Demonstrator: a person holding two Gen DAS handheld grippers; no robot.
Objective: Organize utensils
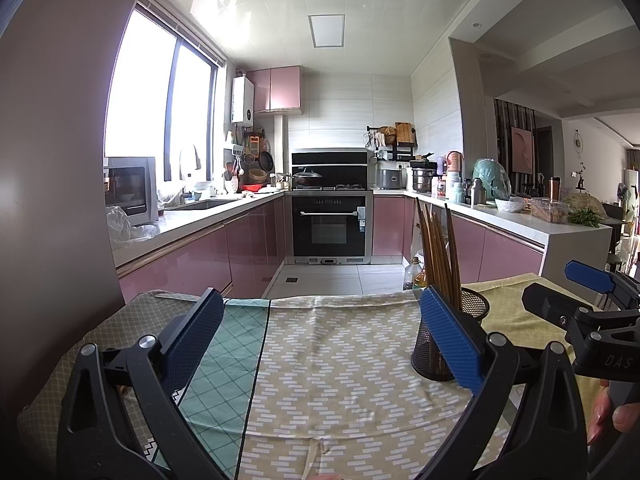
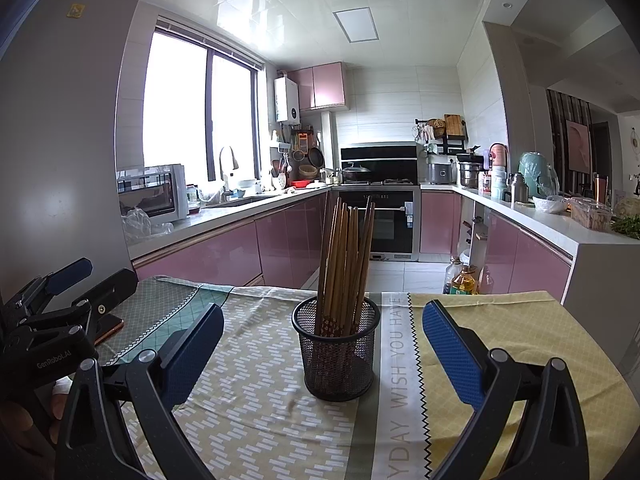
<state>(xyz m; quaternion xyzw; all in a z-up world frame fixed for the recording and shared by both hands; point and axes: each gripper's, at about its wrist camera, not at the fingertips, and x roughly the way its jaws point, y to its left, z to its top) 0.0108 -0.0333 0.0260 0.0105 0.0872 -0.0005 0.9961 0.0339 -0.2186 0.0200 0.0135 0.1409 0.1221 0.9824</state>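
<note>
Chopsticks (image 2: 346, 264) are being kept upright in the mesh holder (image 2: 336, 354), centred just ahead of the right claw (image 2: 323, 354), jaws wide & empty. Left claw (image 1: 322, 342), also wide w/ nothing held, is being hovered over bare surface (image 1: 340, 380); holder ahead-right of it.

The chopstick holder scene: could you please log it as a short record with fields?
surface: table under patterned cloths
container: black mesh holder, upright
contents: brown wooden chopsticks, standing on end, leaning slightly
left gripper: open, empty, holder to its right
right gripper: open, empty, holder between its fingers, not touched
loose utensils on cloth: none visible
background: kitchen with pink cabinets and oven
</note>
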